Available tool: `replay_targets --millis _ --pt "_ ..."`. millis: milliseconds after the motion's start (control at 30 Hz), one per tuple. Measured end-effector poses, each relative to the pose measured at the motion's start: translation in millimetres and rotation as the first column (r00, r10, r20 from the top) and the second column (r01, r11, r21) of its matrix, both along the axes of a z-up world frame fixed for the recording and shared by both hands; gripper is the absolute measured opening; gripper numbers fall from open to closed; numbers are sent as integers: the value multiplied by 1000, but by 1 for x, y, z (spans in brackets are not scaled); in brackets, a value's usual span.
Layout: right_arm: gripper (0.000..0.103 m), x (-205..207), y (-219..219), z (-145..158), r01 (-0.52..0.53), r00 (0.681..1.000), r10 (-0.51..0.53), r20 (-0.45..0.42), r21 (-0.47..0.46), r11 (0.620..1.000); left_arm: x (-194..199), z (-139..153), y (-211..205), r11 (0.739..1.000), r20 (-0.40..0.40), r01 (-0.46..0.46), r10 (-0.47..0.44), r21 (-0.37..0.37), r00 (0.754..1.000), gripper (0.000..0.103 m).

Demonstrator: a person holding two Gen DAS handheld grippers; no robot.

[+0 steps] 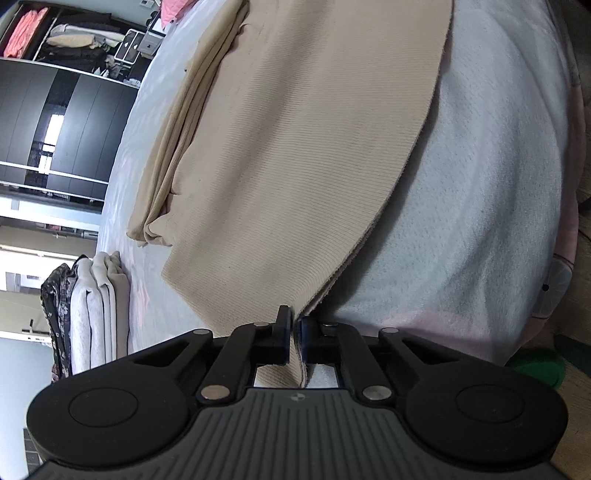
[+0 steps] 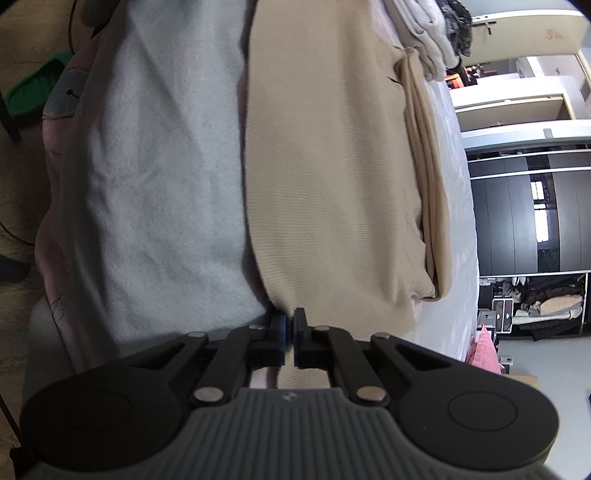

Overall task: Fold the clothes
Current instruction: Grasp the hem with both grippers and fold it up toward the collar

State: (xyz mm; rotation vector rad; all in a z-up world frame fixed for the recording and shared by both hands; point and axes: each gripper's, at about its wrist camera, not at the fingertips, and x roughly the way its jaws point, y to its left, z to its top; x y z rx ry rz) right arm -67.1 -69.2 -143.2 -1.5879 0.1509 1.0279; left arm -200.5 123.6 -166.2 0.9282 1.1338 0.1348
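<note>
A beige ribbed garment [image 1: 303, 155] lies spread on the bed's white blanket [image 1: 480, 184], with its far side bunched in folds [image 1: 177, 147]. My left gripper [image 1: 294, 325] is shut on the garment's near edge, the fabric pinched between the fingers. In the right wrist view the same beige garment [image 2: 332, 166] lies on the white blanket [image 2: 166, 166]. My right gripper [image 2: 290, 325] is shut on another part of the garment's edge.
A stack of folded clothes [image 1: 96, 314] sits on the bed beyond the garment; it also shows in the right wrist view [image 2: 428, 33]. A dark wardrobe with open shelves [image 1: 55, 110] stands past the bed. A green object [image 1: 539, 369] lies on the wooden floor.
</note>
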Motion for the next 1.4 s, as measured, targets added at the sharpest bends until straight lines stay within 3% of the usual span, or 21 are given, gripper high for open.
replay_targets --millis 167,300,433,733,867,1033,1400 --pt "3 3 2 9 31 1000 -31 0 41 999 3 13 6 997 35 -50 52 -59 998 1" --pt "2 7 3 19 65 997 -68 25 109 992 6 35 12 991 111 -86 98 -107 989 1" --pt "2 18 13 36 99 991 -115 72 196 976 12 65 22 975 206 -124 162 -184 965 1" --pt "2 66 50 92 140 961 -219 167 389 911 52 142 55 961 366 -114 203 -251 908 1" --pt "2 96 68 112 134 958 -225 176 420 898 77 166 79 956 385 -113 215 -270 897 1" --pt "2 136 95 123 125 954 -226 195 428 895 117 177 112 946 383 -127 241 -299 892 1" --pt "2 213 159 106 160 960 -232 155 374 914 198 145 172 935 287 -171 263 -309 921 1"
